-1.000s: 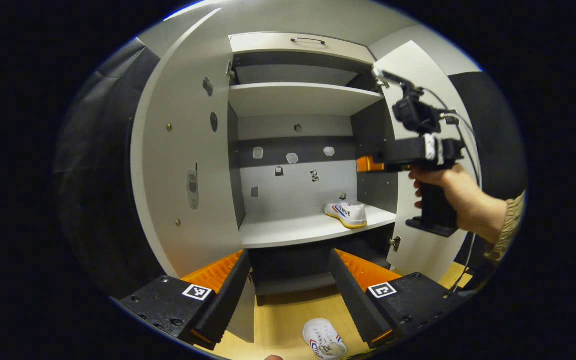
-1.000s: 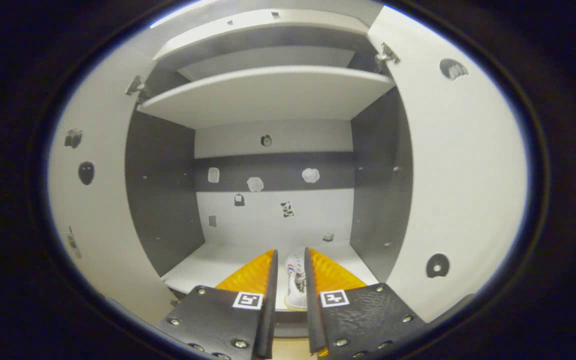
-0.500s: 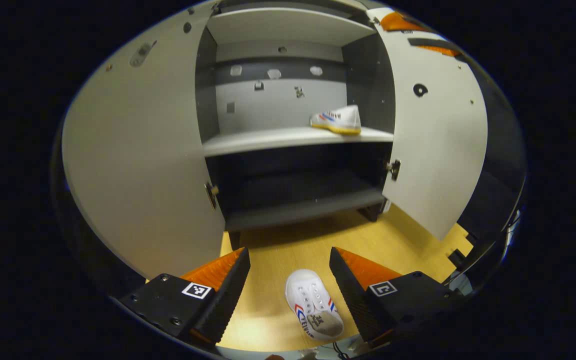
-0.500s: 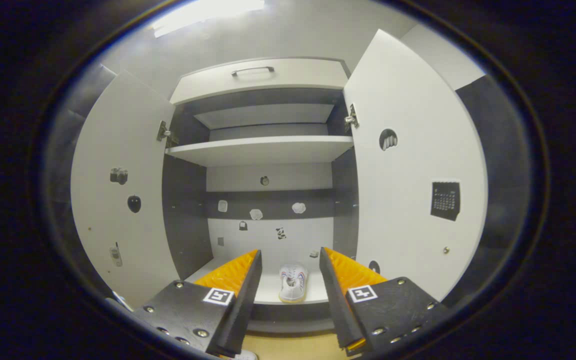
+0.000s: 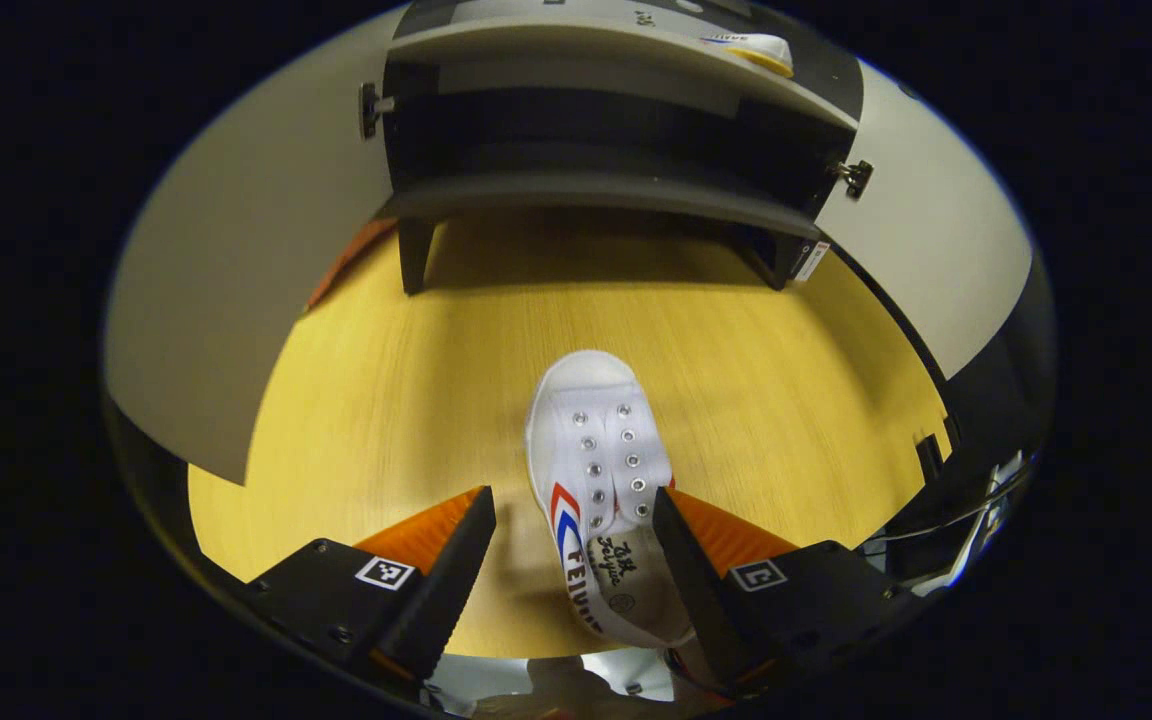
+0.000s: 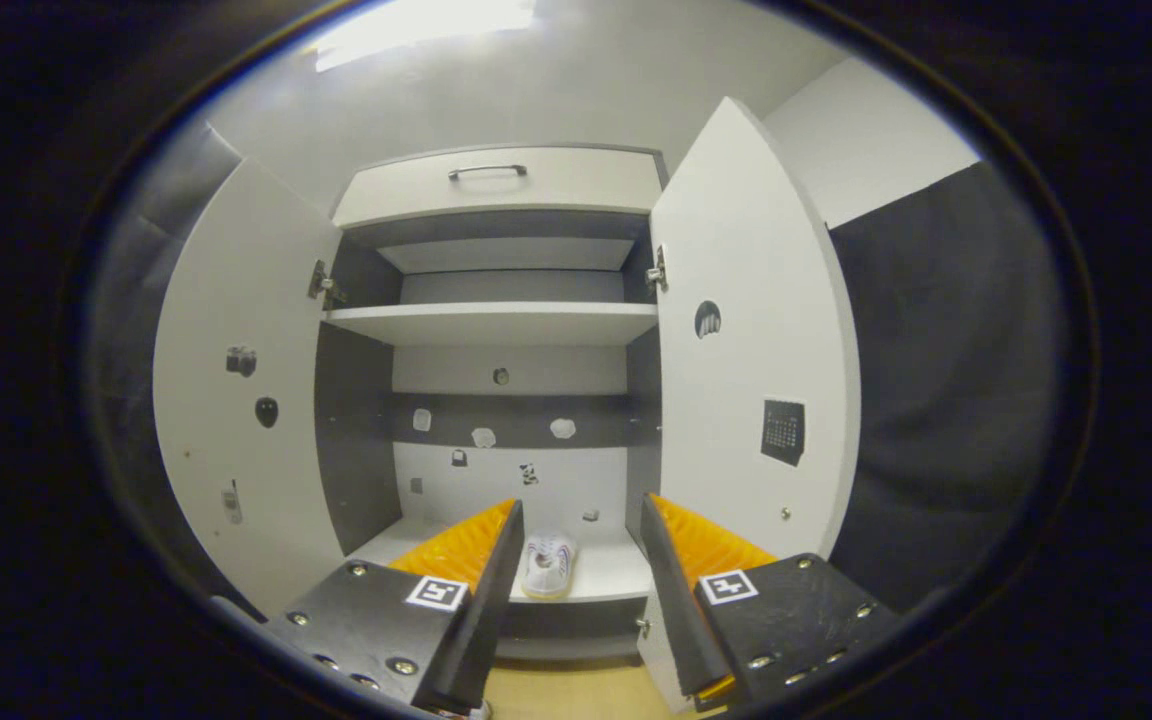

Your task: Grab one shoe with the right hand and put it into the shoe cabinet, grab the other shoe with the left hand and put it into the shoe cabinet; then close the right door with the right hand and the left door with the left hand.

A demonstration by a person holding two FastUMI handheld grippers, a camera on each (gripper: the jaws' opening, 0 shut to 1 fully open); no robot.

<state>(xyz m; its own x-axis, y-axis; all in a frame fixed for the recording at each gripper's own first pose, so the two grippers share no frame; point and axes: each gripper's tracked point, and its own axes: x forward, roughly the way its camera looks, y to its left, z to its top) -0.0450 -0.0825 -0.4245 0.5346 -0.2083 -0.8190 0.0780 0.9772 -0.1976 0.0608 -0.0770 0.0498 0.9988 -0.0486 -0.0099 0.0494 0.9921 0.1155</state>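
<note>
A white shoe (image 5: 591, 470) with red and blue stripes lies on the wooden floor (image 5: 396, 380), toe pointing at the shoe cabinet (image 5: 586, 190). My left gripper (image 5: 571, 505) hangs over it, open, with the shoe's heel end between the fingers and close to the right finger; neither finger presses on it. The other white shoe (image 6: 548, 565) stands on the cabinet's middle shelf (image 6: 606, 575), also seen as the shelved shoe (image 5: 751, 48) at the top of the left gripper view. My right gripper (image 6: 576, 515) is open, holds nothing, and sits back from the cabinet.
Both cabinet doors stand wide open: the left door (image 6: 236, 400) and the right door (image 6: 746, 370). A drawer with a handle (image 6: 486, 172) tops the cabinet. An upper shelf (image 6: 491, 322) holds nothing. Black cloth wall (image 6: 936, 400) is to the right.
My left gripper has tipped down from the cabinet and dropped to the floor shoe, which now lies between its fingers. My right gripper has opened, let go of the shelved shoe and drawn back.
</note>
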